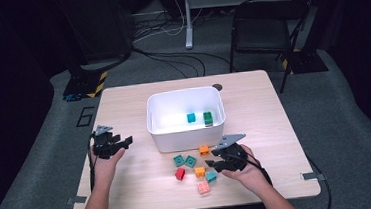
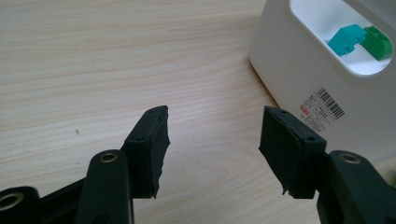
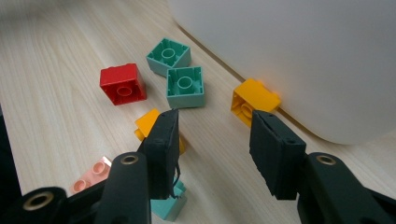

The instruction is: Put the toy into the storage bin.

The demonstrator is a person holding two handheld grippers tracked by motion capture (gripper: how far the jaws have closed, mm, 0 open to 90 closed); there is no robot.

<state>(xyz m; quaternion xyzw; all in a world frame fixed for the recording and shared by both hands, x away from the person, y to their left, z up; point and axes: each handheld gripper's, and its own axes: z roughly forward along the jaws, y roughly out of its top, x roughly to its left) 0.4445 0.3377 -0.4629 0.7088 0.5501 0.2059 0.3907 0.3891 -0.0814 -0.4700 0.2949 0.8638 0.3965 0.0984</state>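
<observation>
Grippers both low on the table [image 1: 252, 86], right one down among loose blocks in front of the white bin [image 1: 185, 115].

Left gripper [image 1: 125, 142] sits at the table's left edge, jaws wide with nothing between them; bare wood ahead of it and the bin's wall just off to its right, so there is room there. Right gripper [image 3: 212, 140] is crowded: orange block [image 3: 148, 122] just beside its left jaw, a second orange block [image 3: 254, 99] ahead by the bin wall, two teal-green blocks [image 3: 185, 85] and a red block [image 3: 123, 83] farther out, a pink block [image 3: 93, 173] and a teal block [image 3: 169, 204] near the front edge. Its jaws stand about half open, bare table between them; no earlier look to compare. Inside the bin: a teal block and a green block [image 2: 377, 43], side by side.
</observation>
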